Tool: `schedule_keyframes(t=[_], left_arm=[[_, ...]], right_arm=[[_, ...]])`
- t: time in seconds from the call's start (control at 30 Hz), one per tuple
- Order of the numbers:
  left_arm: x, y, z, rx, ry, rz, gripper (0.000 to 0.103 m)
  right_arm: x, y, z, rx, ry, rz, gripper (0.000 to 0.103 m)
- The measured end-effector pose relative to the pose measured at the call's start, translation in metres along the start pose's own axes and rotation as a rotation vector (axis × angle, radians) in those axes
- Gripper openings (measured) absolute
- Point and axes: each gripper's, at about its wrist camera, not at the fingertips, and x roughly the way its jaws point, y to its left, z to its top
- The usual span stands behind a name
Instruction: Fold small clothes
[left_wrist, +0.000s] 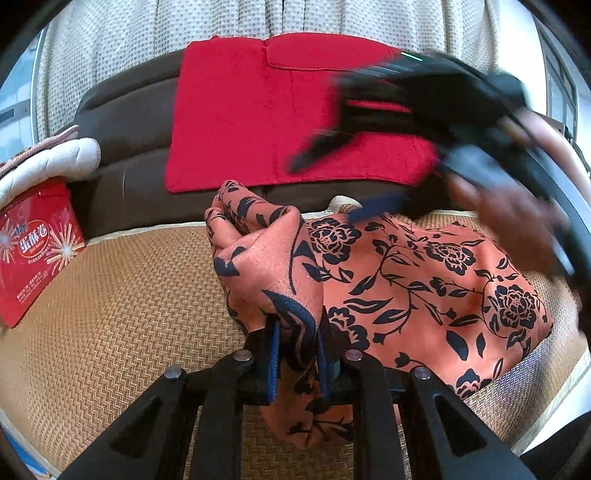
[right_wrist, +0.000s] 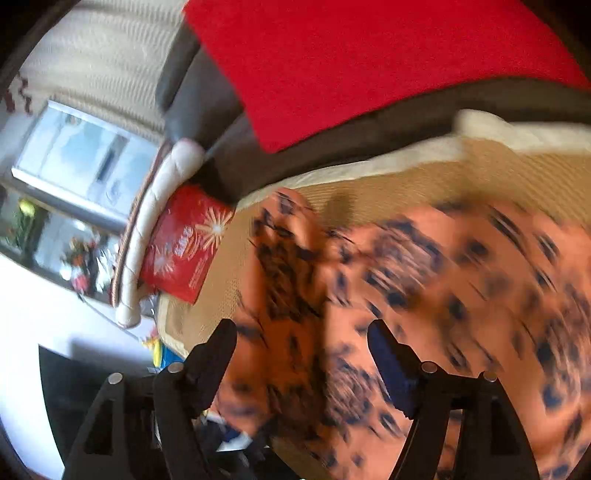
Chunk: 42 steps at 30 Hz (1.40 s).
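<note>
Nearest, the left gripper (left_wrist: 297, 354) is clamped on a bunched edge of the orange flowered cloth (left_wrist: 424, 280), lifting it off the woven mat (left_wrist: 129, 295). The rest lies spread to the right, so folding looks barely begun. Farther off, the right gripper (right_wrist: 303, 354) hangs above the cloth, jaws apart, holding nothing. A red towel (left_wrist: 258, 110) lies beyond.

An orange garment (left_wrist: 424, 280) (black floral print) lies rumpled on the woven mat (left_wrist: 122, 317), one corner lifted.
</note>
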Motion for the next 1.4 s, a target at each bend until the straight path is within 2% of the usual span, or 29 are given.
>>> schedule_keyframes(t=[0.1, 0.2, 0.37, 0.4, 0.43, 0.47, 0.5, 0.6, 0.73, 0.87, 1.0, 1.1, 1.2, 1.27, 1.4], left_arm=[[-0.005, 0.006, 0.001, -0.003, -0.001, -0.007, 0.017], [-0.02, 0.009, -0.003, 0.006, -0.004, -0.014, 0.017], [-0.024, 0.012, -0.004, 0.007, -0.008, -0.032, 0.017], [-0.025, 0.012, -0.005, 0.007, -0.009, -0.035, 0.017], [-0.026, 0.013, -0.005, 0.005, -0.01, -0.04, 0.017], [-0.029, 0.014, -0.005, 0.003, -0.011, -0.047, 0.017], [-0.03, 0.014, -0.005, -0.001, -0.012, -0.06, 0.017], [-0.039, 0.01, -0.004, 0.016, -0.038, -0.103, 0.017], [-0.059, -0.012, -0.003, 0.089, -0.128, -0.211, 0.017], [-0.071, -0.046, 0.001, 0.143, -0.176, -0.373, 0.016], [-0.074, -0.085, 0.009, 0.174, -0.187, -0.537, 0.013], [-0.063, -0.117, 0.013, 0.179, -0.155, -0.615, 0.012], [-0.045, -0.145, 0.014, 0.168, -0.095, -0.674, 0.012], [-0.029, -0.161, 0.013, 0.171, -0.036, -0.696, 0.012], [-0.007, -0.188, 0.002, 0.219, 0.095, -0.685, 0.012]], right_arm=[[0.041, 0.039, 0.029, -0.099, 0.109, -0.058, 0.076], [0.083, 0.062, 0.044, -0.16, 0.196, -0.162, 0.077], [0.119, 0.071, 0.049, -0.203, 0.302, -0.253, 0.076], [0.124, 0.073, 0.047, -0.211, 0.307, -0.276, 0.071], [0.13, 0.068, 0.047, -0.215, 0.316, -0.306, 0.062], [0.133, 0.066, 0.044, -0.23, 0.324, -0.335, 0.027], [0.129, 0.061, 0.042, -0.244, 0.323, -0.357, 0.018], [0.105, 0.049, 0.035, -0.245, 0.221, -0.367, 0.015], [0.031, 0.032, 0.016, -0.195, 0.014, -0.286, 0.014], [-0.049, 0.005, -0.01, -0.159, -0.156, -0.256, 0.014], [-0.108, -0.033, -0.03, -0.107, -0.271, -0.268, 0.014], [-0.14, -0.077, -0.038, -0.031, -0.296, -0.301, 0.014], [-0.154, -0.111, -0.041, 0.007, -0.294, -0.339, 0.014], [-0.16, -0.135, -0.045, 0.023, -0.288, -0.372, 0.014], [-0.156, -0.187, -0.051, 0.099, -0.253, -0.391, 0.014]])
